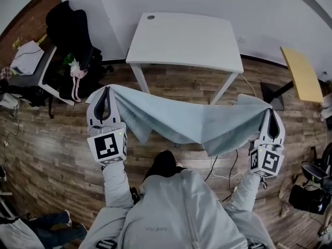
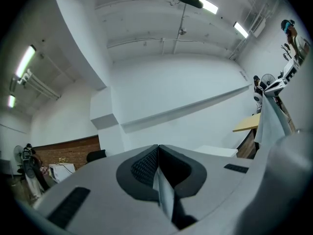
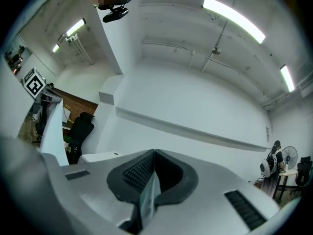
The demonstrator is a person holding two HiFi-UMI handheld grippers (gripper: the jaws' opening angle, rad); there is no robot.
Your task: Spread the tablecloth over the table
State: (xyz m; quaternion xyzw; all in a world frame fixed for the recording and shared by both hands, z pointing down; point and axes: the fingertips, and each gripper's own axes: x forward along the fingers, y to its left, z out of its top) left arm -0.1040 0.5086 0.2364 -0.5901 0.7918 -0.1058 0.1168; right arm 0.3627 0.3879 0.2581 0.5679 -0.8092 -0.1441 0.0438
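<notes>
A pale blue tablecloth (image 1: 189, 121) hangs stretched in the air between my two grippers, sagging in the middle above the wooden floor. My left gripper (image 1: 107, 91) is shut on its left corner, and a thin fold of cloth (image 2: 165, 195) shows pinched between the jaws in the left gripper view. My right gripper (image 1: 271, 113) is shut on the right corner, with cloth (image 3: 148, 197) clamped between its jaws. The white table (image 1: 181, 40) stands beyond the cloth, bare except for a round hole near its far left corner.
A black office chair (image 1: 72, 35) with hanging items stands left of the table, beside a cluttered desk (image 1: 26, 61). A yellow-topped table (image 1: 301, 74) is at the right. Cables lie on the floor near my feet. A fan and gear sit at the lower right.
</notes>
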